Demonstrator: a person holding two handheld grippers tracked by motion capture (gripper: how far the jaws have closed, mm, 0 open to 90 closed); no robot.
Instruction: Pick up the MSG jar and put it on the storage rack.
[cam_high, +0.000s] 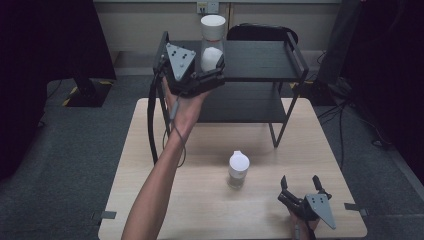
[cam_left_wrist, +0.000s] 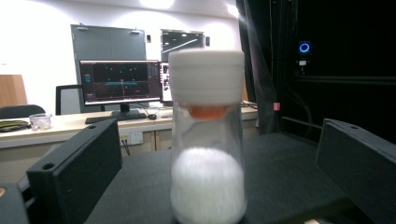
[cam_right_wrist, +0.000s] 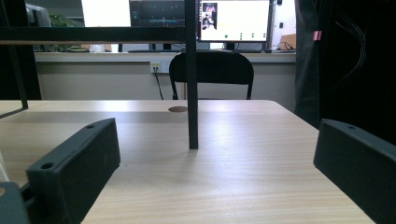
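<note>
A pale wooden desk (cam_high: 150, 165) stands on grey carpet and carries a black two-tier metal shelf (cam_high: 265, 62) at its far side; beyond the shelf a black chair and a wall desk with lit monitors (cam_left_wrist: 119, 84) fill the room. On the shelf's top tier stands a clear glass jar with a white lid and white powder inside (cam_left_wrist: 207, 140), upright. The left hand-held gripper (cam_high: 212, 75) is raised to that tier with its jaws spread wide either side of the jar, not touching it. A second white-lidded jar (cam_high: 238, 170) stands on the desk in front of the shelf. The right hand-held gripper (cam_high: 300, 184) rests near the desk's front edge, released.
</note>
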